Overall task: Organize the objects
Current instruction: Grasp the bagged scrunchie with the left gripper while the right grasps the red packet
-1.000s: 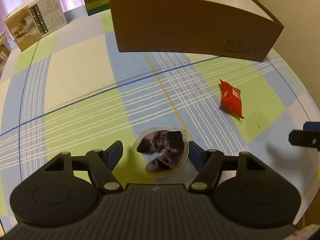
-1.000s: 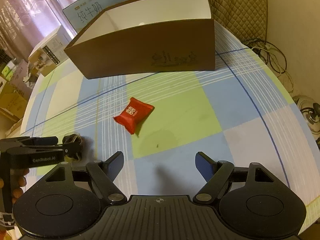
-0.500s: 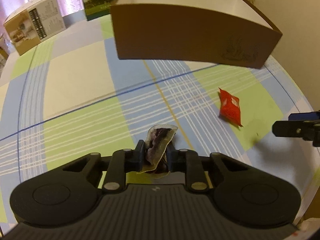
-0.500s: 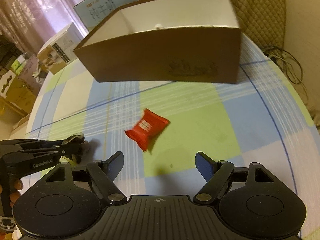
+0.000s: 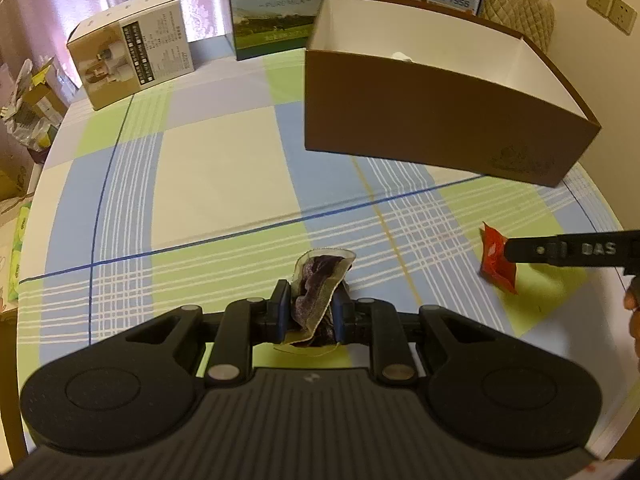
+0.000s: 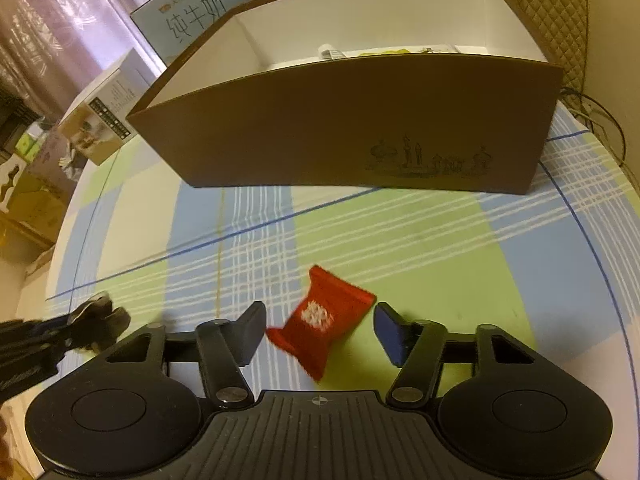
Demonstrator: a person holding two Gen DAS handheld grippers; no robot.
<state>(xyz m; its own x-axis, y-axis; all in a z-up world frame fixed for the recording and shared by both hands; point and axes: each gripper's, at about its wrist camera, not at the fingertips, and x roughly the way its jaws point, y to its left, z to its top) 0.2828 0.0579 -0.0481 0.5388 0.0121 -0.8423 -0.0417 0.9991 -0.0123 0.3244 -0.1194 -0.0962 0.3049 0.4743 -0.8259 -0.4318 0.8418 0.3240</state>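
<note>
Because the brown cardboard box (image 5: 440,120) is the biggest thing on the checked tablecloth (image 5: 224,176) and the likely home for loose items, everything else is best placed from it. Behind the box stand a milk carton case (image 5: 276,4) and, off to its left, a smaller printed carton (image 5: 132,52); neither blocks the way. The box's near wall is tall, and that is the obstacle: anything carried low would strike it instead of clearing the rim.

In front of the box, nearer the left corner, the left gripper (image 5: 308,312) is clamped tight on a clear packet of dark dried fruit (image 5: 320,280), which is pinched and crumpled between the pads. The crinkled film is held by a fold, so I judge it could slide out on the way up.

Also in front of the box, toward its right half, the red snack packet (image 6: 320,320) lies on the cloth between the fingers of the right gripper (image 6: 320,330), whose jaws have just been closing and do not yet touch it. The packet sits askew, so the pads may catch only a corner and flick it away.
</note>
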